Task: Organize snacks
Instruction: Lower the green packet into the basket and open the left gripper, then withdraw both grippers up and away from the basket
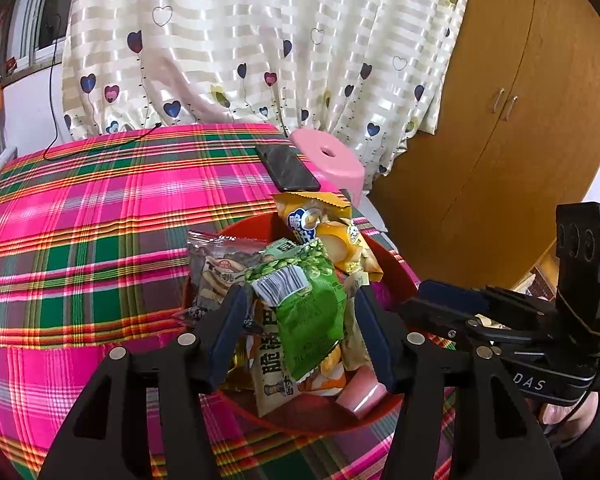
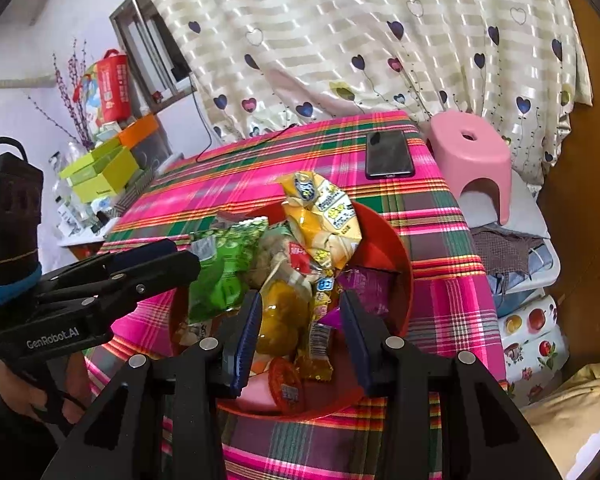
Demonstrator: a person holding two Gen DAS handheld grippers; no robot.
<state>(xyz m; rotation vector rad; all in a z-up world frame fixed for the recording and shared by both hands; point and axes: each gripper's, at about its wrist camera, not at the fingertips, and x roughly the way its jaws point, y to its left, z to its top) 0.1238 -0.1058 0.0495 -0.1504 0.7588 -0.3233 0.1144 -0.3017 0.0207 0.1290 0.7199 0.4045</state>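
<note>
Left gripper [image 1: 300, 320] wide open around the green snack bag [image 1: 304, 304], pads not pressing it; right gripper [image 2: 298, 324] half open over the yellow jelly cup [image 2: 278, 320], holding nothing. All snacks piled in the red bowl [image 2: 396, 248] on the worktop [image 1: 80, 220]. Best to pinch one bag in the middle, then lift slowly, keeping the bowl steady.

Left gripper [image 1: 298, 312]: black angular frame, dark-blue ribbed pads, round silver screws.
Right gripper [image 2: 298, 312]: same build — white "DAS" lettering on its body.
Left body, seen from right: "GenRobot.AI" marking, blue band, black cable.
Sleeves: dark.
</note>
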